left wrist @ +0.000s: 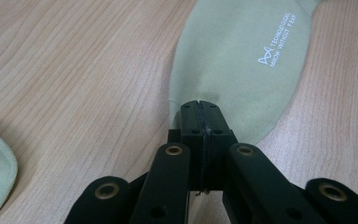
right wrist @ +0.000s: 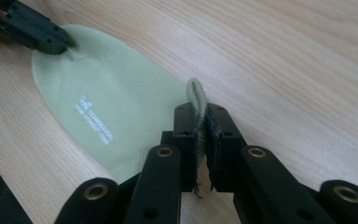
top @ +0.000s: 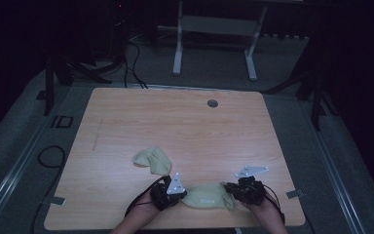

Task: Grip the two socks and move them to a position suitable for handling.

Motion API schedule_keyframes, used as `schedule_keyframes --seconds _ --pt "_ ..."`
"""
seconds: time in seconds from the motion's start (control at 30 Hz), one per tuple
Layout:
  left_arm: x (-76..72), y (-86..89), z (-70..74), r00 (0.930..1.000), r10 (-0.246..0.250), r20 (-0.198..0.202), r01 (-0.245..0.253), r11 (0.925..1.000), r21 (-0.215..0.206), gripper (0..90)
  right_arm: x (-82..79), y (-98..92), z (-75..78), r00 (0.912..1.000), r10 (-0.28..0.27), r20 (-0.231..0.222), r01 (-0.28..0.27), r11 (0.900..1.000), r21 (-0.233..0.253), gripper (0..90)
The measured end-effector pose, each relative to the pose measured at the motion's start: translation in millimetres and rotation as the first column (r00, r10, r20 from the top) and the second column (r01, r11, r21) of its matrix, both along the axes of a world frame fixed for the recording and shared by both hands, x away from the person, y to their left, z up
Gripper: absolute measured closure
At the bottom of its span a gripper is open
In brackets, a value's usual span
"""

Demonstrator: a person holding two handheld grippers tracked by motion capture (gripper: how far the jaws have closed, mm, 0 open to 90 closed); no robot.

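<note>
Green sock lies flat at the table's near edge, left tongs clamped on its toe and right tongs on its cuff; advise keeping even tension and both ends low, clear of the second sock beyond.

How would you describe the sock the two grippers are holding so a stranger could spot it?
On the light wooden table, look at the near edge. The flat pale green sock with white lettering lies there, pinched by the left gripper and right gripper. The other pale green sock, farther in, lies crumpled and unheld.
</note>
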State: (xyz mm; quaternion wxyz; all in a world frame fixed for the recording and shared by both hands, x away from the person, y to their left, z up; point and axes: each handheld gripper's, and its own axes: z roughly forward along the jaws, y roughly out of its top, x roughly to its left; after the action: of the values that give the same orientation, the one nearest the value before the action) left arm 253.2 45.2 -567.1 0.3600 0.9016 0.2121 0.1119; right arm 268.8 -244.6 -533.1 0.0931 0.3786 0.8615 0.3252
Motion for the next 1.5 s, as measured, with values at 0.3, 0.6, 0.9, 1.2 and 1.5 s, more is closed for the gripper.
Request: schedule_keyframes --seconds 0.3,0.6,0.9,1.2,1.5 --pt "1.3 1.4 -0.5 1.0 -0.003 -0.004 0.003 0.9999 -0.011 88.3 6.0 -15.5 -13.8 0.998 -0.058 -0.026 0.057 0.997 -0.049 69.5" --pt "-5.5 14.1 10.8 0.9968 0.076 -0.025 -0.078 0.9919 -0.1 40.9 13.1 -18.4 9.3 0.9983 -0.057 0.008 0.057 0.998 -0.026 60.1" --pt "-24.2 42.7 20.7 0.9949 0.092 -0.042 -0.098 0.9794 -0.177 30.7 31.9 17.5 35.7 0.9988 0.02 0.045 -0.019 1.0 -0.019 57.6" --pt "-34.5 77.0 5.9 0.9838 0.162 -0.076 -0.172 0.9741 -0.147 32.1 51.7 74.3 47.6 0.9915 0.117 0.057 -0.114 0.992 -0.045 55.6" --pt "-44.7 112.4 -3.0 0.9647 0.246 -0.094 -0.258 0.9546 -0.149 32.6 70.2 129.6 53.5 0.9827 0.174 0.064 -0.17 0.984 -0.061 54.6"
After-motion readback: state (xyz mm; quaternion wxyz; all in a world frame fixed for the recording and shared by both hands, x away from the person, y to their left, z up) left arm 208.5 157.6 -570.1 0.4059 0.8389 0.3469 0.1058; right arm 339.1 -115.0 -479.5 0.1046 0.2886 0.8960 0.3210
